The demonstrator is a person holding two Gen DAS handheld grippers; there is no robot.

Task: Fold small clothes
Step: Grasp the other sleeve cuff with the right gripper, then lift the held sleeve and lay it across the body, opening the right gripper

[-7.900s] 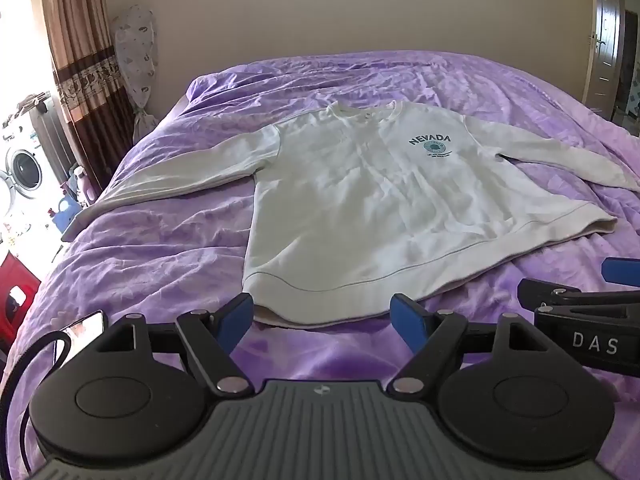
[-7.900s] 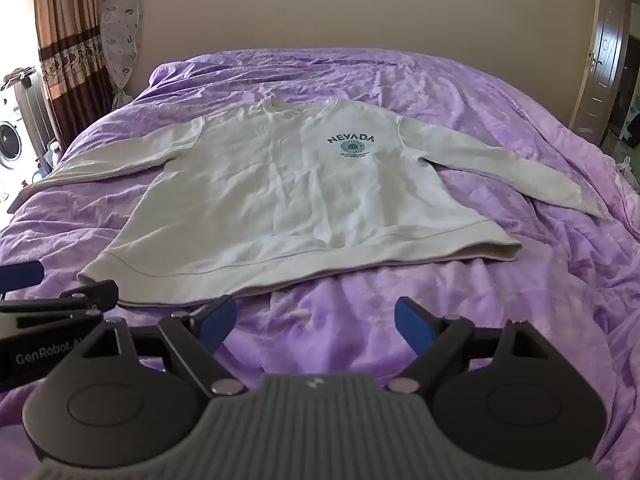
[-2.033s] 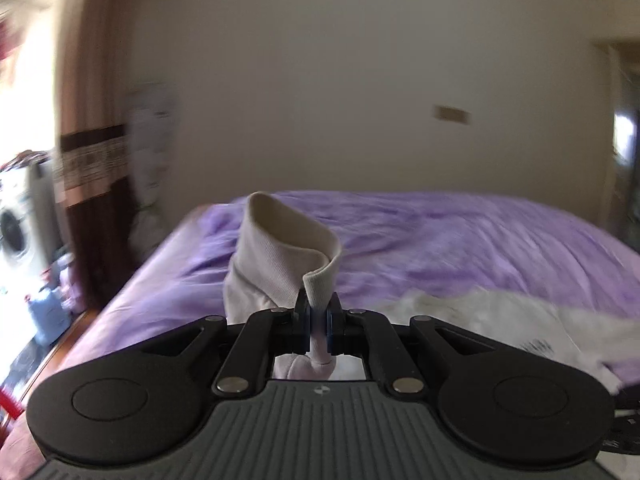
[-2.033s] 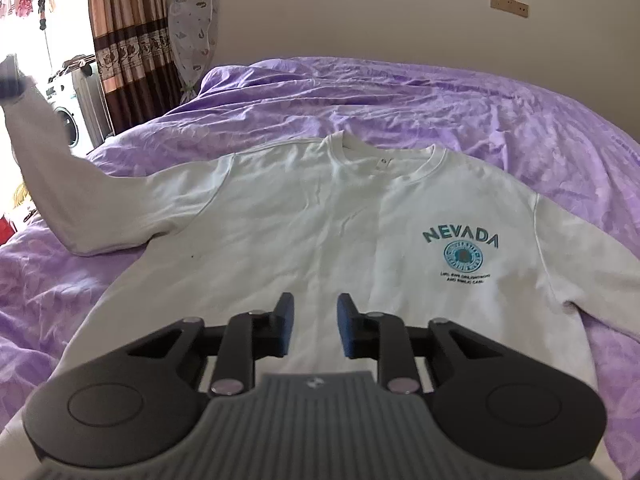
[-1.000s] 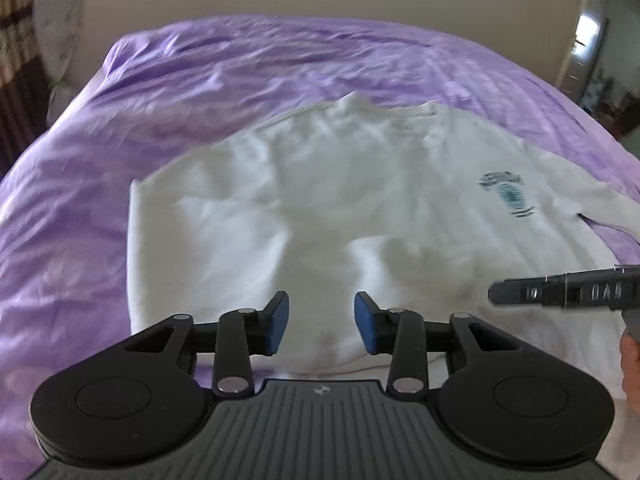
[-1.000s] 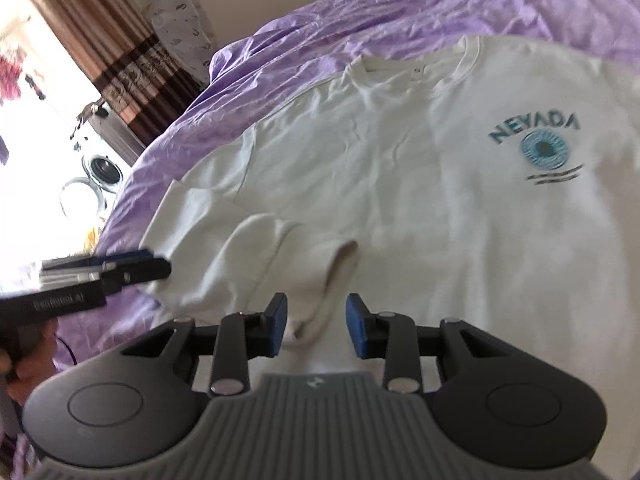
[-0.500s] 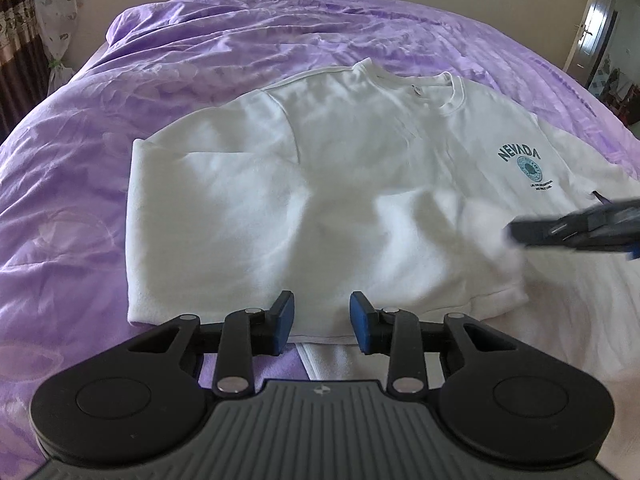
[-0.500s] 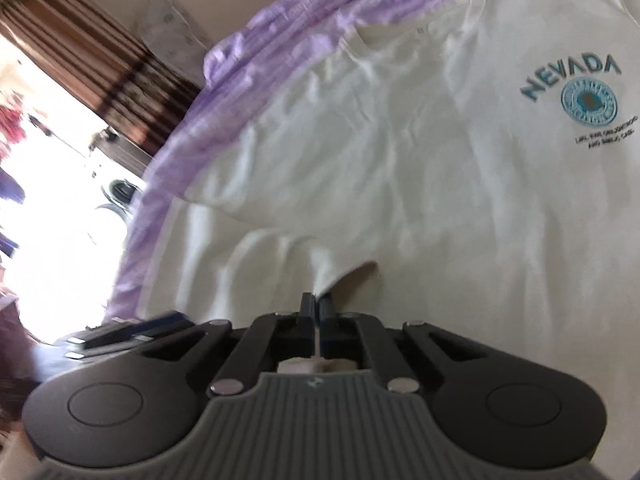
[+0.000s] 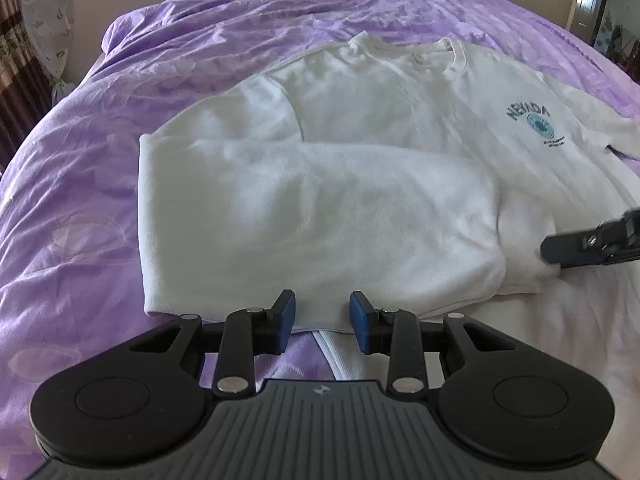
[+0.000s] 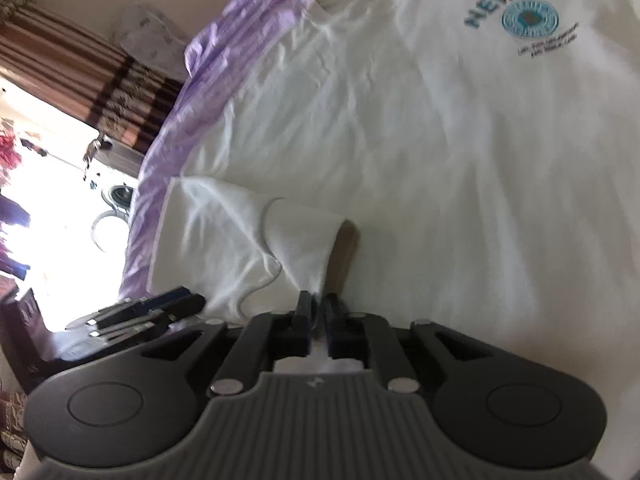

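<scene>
The white sweatshirt [image 9: 400,128] lies flat on the purple bed [image 9: 80,200], its sleeve [image 9: 312,216] folded across the body. The left gripper [image 9: 322,322] hovers parted, level at the hem; the right gripper [image 10: 317,312], tilted low, pinches the sleeve's cuff [image 10: 308,240]

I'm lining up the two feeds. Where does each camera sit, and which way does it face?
Left wrist: behind the open left tongs, low over the near edge of the bed, looking across the sweatshirt with its sleeve folded over; the right tongs enter at right.
Right wrist: rolled sideways, close above the sweatshirt, behind the right tongs shut on the sleeve's cuff; the left tongs show at left.
Shared: sweatshirt, NEVADA print, folded sleeve, bed.
</scene>
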